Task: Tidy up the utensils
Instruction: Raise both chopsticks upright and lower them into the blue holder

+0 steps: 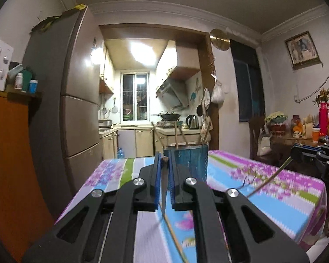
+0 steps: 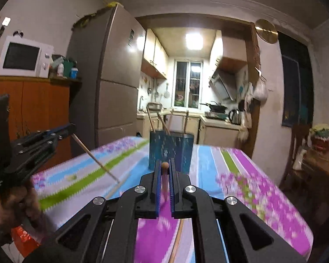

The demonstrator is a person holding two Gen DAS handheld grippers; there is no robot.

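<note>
My left gripper (image 1: 164, 156) is shut on a long thin utensil (image 1: 163, 192) with a brown end, which hangs down toward the cloth. In the right wrist view the left gripper (image 2: 71, 131) is at the left with that utensil (image 2: 96, 160) slanting down to the table. My right gripper (image 2: 165, 164) is shut on a slim utensil (image 2: 165, 186) with a round brown knob. It also shows at the right edge as the right gripper (image 1: 292, 153), its utensil (image 1: 272, 177) slanting down-left. A blue utensil holder (image 1: 193, 162) (image 2: 164, 151) with several sticks stands just beyond both grippers.
The table (image 1: 285, 197) (image 2: 241, 186) wears a striped floral cloth. A thin stick (image 1: 175, 241) lies on it below the left gripper. A fridge (image 2: 118, 87) and wooden cabinet (image 2: 33, 109) stand to the left. A cluttered side table (image 1: 296, 140) is at the right.
</note>
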